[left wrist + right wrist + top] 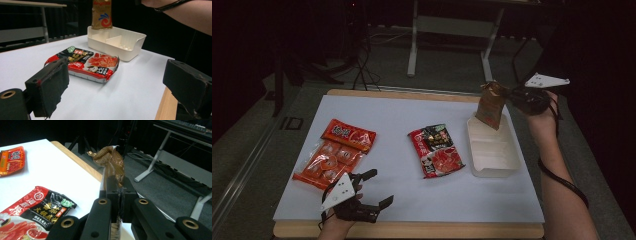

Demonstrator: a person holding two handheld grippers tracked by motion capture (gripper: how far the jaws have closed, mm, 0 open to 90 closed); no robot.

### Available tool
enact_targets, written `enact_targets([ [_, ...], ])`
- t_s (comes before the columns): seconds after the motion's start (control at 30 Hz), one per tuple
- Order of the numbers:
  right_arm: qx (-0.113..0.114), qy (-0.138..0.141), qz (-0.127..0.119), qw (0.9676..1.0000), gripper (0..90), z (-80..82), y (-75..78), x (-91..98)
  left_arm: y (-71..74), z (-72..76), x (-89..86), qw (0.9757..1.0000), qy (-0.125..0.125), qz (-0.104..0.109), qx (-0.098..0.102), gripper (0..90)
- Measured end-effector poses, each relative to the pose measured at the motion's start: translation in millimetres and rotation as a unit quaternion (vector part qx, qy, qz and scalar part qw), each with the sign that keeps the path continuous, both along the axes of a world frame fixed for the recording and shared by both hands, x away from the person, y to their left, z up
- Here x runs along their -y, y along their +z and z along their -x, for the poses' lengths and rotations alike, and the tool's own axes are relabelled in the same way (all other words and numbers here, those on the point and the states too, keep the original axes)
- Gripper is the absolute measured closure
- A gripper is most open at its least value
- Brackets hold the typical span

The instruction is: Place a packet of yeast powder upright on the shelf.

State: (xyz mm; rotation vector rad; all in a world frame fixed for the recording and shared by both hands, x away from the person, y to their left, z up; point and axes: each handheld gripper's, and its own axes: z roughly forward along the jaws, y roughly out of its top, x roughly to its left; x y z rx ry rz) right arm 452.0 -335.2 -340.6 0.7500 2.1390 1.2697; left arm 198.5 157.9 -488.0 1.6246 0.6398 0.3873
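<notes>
Right gripper view shows the right gripper [120, 195] with jaws clamped on a brown pouch [111, 161], whose crumpled top rises just beyond them.

Black jaws, brass-ringed screw holes, grey three-cornered plates, black trailing cable.

On the white table [412, 200] lie a red-black noodle packet [436, 149] at centre and an orange snack pack [334, 152] at left, well apart.

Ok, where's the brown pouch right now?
In the high view the brown pouch hangs at the table's far right, pinched by the right gripper, its bottom over the far end of the white divided tray.
</notes>
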Motion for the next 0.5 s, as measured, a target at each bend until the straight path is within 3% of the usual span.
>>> enact_targets([
  [0.17, 0.005, -0.011, 0.022, 0.9997, 88.3, -9.4, -7.7, -6.0, 0.0, 0.8, -0.6, 1.0000, 0.002, -0.002, 0.000, 7.2],
  [0.23, 0.007, -0.011, 0.014, 0.9998, 88.3, -11.8, -11.2, -7.3, -0.1, 1.3, -0.4, 1.0000, 0.000, -0.001, 0.000, 7.2],
  [0.43, 0.028, 0.005, 0.024, 0.9993, 87.8, -19.1, -20.7, -10.3, -1.7, 0.8, -0.4, 1.0000, -0.002, 0.002, -0.005, 7.2],
  [0.5, 0.023, 0.014, 0.014, 0.9995, 87.7, -22.0, -24.1, -9.4, -2.1, 1.0, 0.3, 1.0000, -0.003, 0.002, -0.006, 7.2],
])
